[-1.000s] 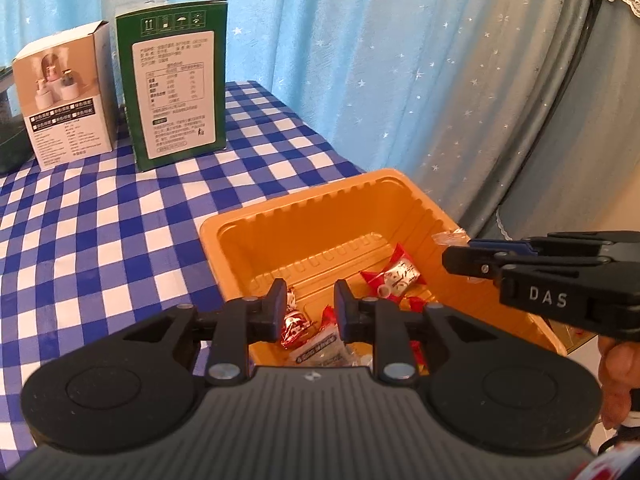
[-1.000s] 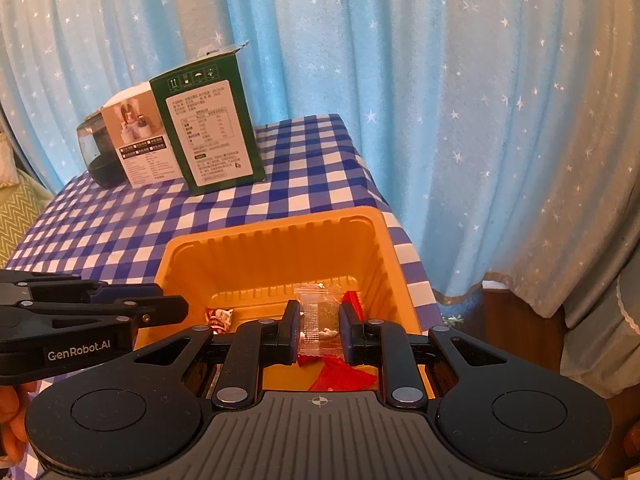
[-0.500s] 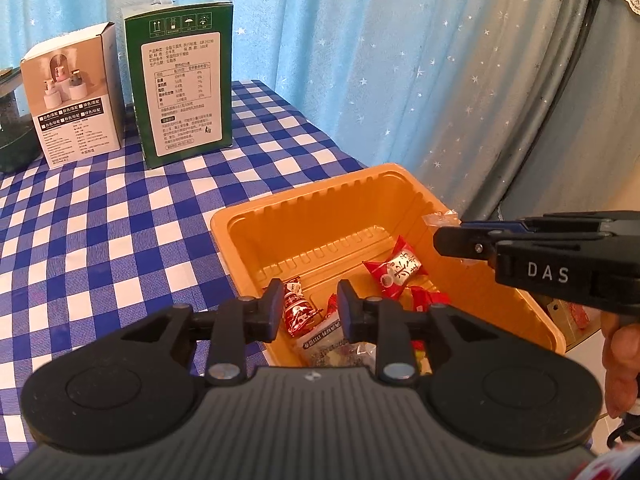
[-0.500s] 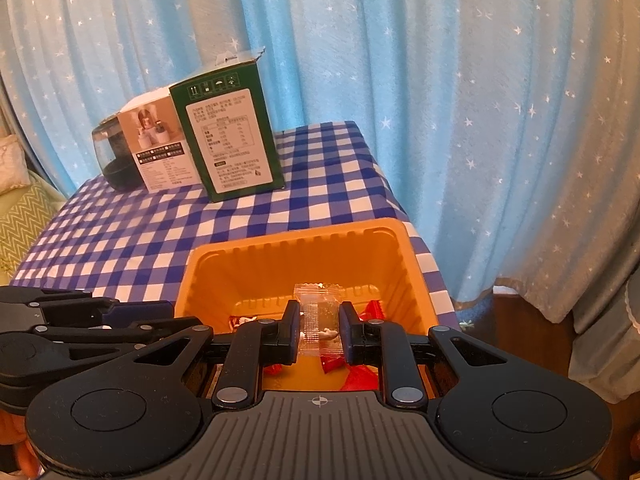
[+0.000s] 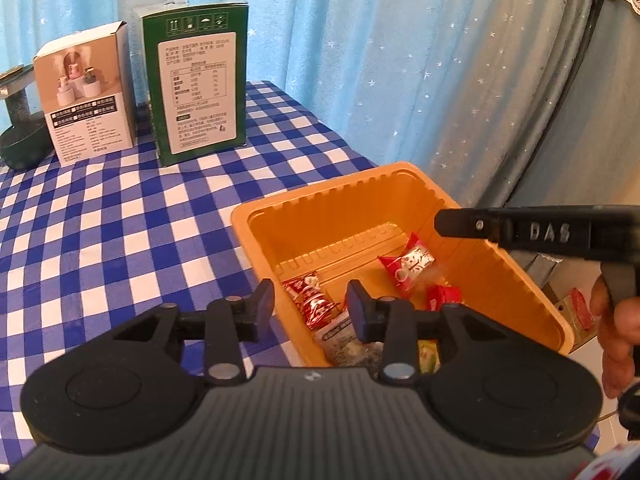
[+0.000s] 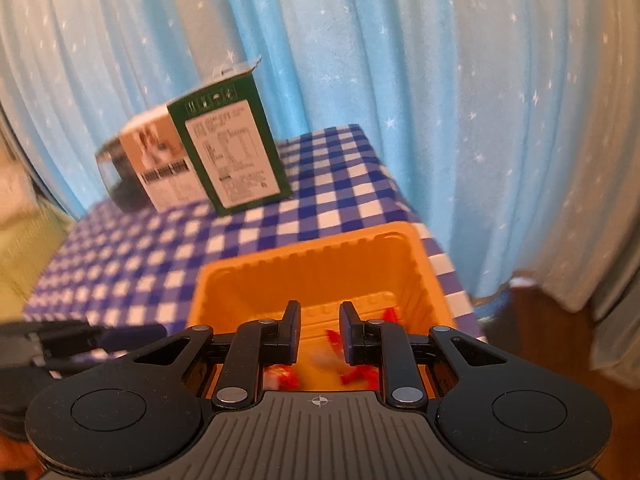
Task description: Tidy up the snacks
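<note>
Holding nothing in the left gripper (image 5: 310,300): jaws just opening to a modest gap, above the near end of the orange tray (image 5: 320,196). Nearly closed on the right gripper (image 6: 320,316): jaws narrow, nothing clearly pinched, view blurred. Lying loose in the tray, red-wrapped snacks (image 5: 406,264). Beyond, on the checked worktop (image 5: 120,220), standing upright, a green box (image 5: 196,92).

"DAS" – raised letters, right tongs (image 5: 444,222)
</note>
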